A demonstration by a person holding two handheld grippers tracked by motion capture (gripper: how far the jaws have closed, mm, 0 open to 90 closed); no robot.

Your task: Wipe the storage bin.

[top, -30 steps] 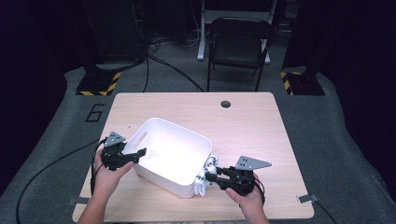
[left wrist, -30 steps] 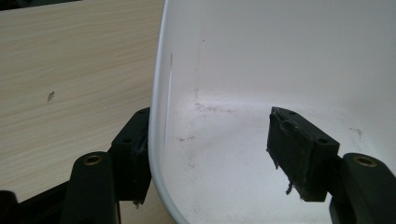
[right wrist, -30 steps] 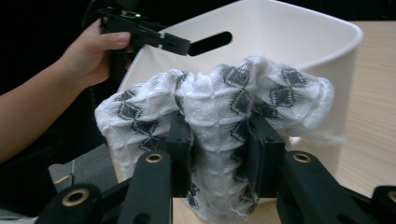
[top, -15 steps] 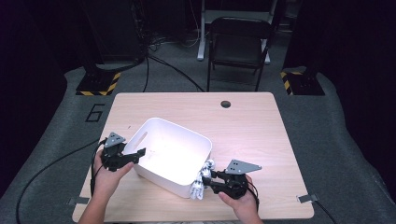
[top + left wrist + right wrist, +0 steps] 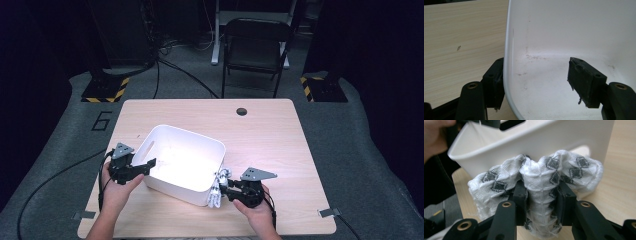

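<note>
A white plastic bin (image 5: pixel 182 160) stands tilted near the middle of the wooden table. My left gripper (image 5: pixel 148 164) straddles its left wall (image 5: pixel 509 50), one jaw outside against it and the other well inside. Its jaws have just been opening, and the inner pad stands clear of the wall. At the bin's near right corner my right gripper (image 5: pixel 223 189) is shut on a white knitted cloth with grey diamonds (image 5: pixel 216 194). In the right gripper view the cloth (image 5: pixel 541 170) bulges over both jaws, right against the bin's outer wall (image 5: pixel 536 142).
The table (image 5: pixel 270 145) has a small dark hole (image 5: pixel 242 111) near its far edge. A black folding chair (image 5: pixel 257 45) stands beyond it. Cables trail over the grey floor on the left (image 5: pixel 55 175). Bare wood lies right of the bin.
My right gripper has sunk and shifted a little left with the cloth, closer to the bin's near corner. The left hand has stayed at the bin's wall.
</note>
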